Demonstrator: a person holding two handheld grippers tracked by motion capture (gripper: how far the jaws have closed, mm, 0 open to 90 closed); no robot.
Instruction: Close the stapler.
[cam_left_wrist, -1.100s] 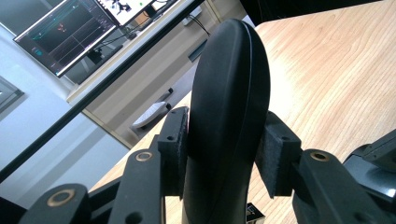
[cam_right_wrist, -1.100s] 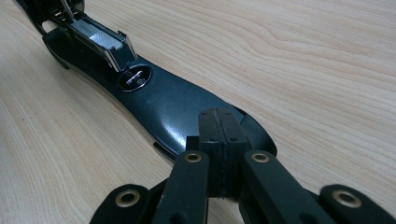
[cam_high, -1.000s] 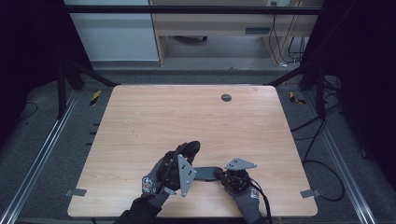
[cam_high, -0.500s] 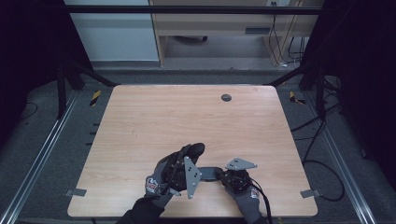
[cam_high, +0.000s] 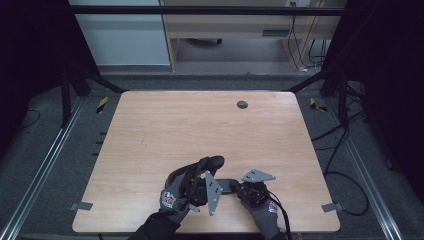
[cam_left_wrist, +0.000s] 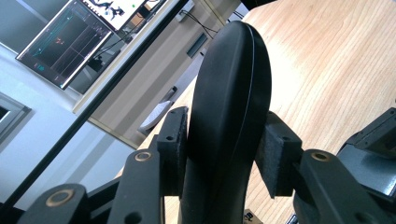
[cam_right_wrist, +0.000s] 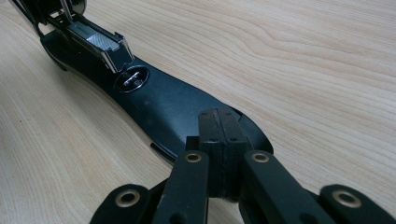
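A lab: bare wooden table (cam_high: 165, 130) inside metal framing (cam_high: 40, 165), floor cables (cam_high: 345, 150), data monitor (cam_left_wrist: 63, 39).

Your two grippers sit close together at the near edge of the pale wooden table (cam_high: 150, 130), the left gripper (cam_high: 216, 162) just left of the right gripper (cam_high: 231, 186). Between them lies the black stapler-like tool with a metal mechanism (cam_right_wrist: 154, 100). The small dark round grommet (cam_high: 242, 104) sits far behind, near the back edge.
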